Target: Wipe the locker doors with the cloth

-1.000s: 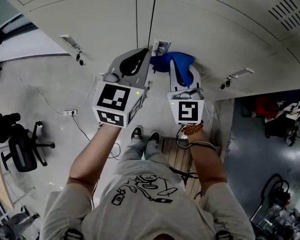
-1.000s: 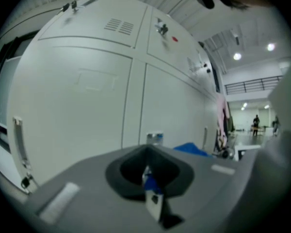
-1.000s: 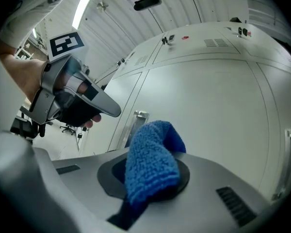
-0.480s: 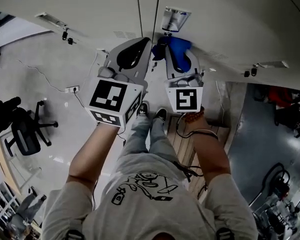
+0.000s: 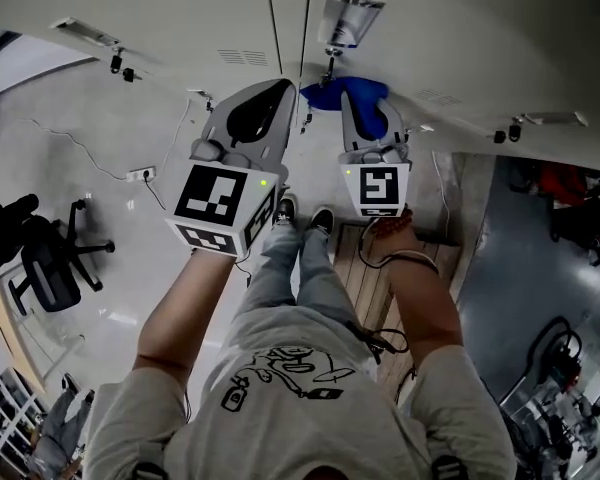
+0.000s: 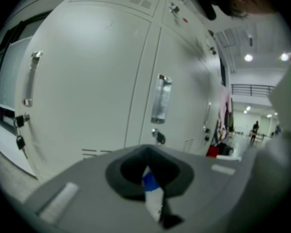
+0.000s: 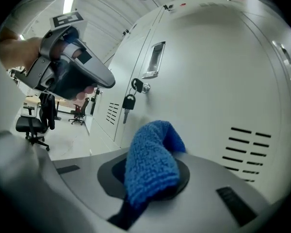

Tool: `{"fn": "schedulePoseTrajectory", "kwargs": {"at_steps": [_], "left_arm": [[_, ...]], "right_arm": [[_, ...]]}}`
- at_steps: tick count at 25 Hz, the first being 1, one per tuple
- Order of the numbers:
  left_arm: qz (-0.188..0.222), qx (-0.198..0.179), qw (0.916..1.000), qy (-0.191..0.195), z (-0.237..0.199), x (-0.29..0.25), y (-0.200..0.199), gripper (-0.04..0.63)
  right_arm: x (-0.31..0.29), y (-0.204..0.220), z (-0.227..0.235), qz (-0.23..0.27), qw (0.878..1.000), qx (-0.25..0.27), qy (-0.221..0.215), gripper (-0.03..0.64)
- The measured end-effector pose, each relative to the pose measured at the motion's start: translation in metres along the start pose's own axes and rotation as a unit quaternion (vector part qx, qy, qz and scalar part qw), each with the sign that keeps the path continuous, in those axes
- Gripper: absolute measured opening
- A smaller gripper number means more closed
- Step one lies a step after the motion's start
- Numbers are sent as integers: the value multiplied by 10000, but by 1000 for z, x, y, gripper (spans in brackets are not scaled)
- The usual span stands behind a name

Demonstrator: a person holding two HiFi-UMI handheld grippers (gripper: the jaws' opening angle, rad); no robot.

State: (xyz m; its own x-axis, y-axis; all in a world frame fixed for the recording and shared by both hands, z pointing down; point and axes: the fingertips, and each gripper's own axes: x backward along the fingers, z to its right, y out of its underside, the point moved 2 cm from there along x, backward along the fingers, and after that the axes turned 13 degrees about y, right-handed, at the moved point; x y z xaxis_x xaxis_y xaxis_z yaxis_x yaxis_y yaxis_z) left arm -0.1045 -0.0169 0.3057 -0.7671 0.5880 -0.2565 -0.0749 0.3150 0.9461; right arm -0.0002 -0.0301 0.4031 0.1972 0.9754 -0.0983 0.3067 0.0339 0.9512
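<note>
Cloth of fuzzy blue weave (image 5: 327, 94) sits pinched in my right tool (image 5: 368, 108) against the pale grey metal locker door (image 5: 460, 28), while my left tool (image 5: 278, 90) hovers alongside, jaws pressed together, empty.

The person wears a light grey T-shirt (image 5: 290, 398) bearing a black line graphic. Beyond the T-shirt: grey-blue jeans (image 5: 292, 273), dark white-toed shoes (image 5: 322, 218), and a brown bead bracelet (image 5: 384, 234).

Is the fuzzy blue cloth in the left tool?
No, the right tool is pinching the fuzzy blue cloth.
</note>
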Motion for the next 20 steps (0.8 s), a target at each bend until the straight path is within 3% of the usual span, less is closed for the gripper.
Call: {"fn": "schedulePoseTrajectory", "kwargs": {"at_steps": [6, 14, 20], "left_arm": [[272, -182, 9993, 187, 25, 0, -39, 2], [770, -557, 9950, 293, 51, 13, -117, 2], [1152, -827, 9895, 286, 64, 22, -171, 2]], "right_arm": [[16, -46, 36, 129, 9996, -37, 251, 31], [34, -162, 66, 686, 9975, 105, 110, 32], [43, -246, 86, 1325, 9887, 666, 204, 31]]}}
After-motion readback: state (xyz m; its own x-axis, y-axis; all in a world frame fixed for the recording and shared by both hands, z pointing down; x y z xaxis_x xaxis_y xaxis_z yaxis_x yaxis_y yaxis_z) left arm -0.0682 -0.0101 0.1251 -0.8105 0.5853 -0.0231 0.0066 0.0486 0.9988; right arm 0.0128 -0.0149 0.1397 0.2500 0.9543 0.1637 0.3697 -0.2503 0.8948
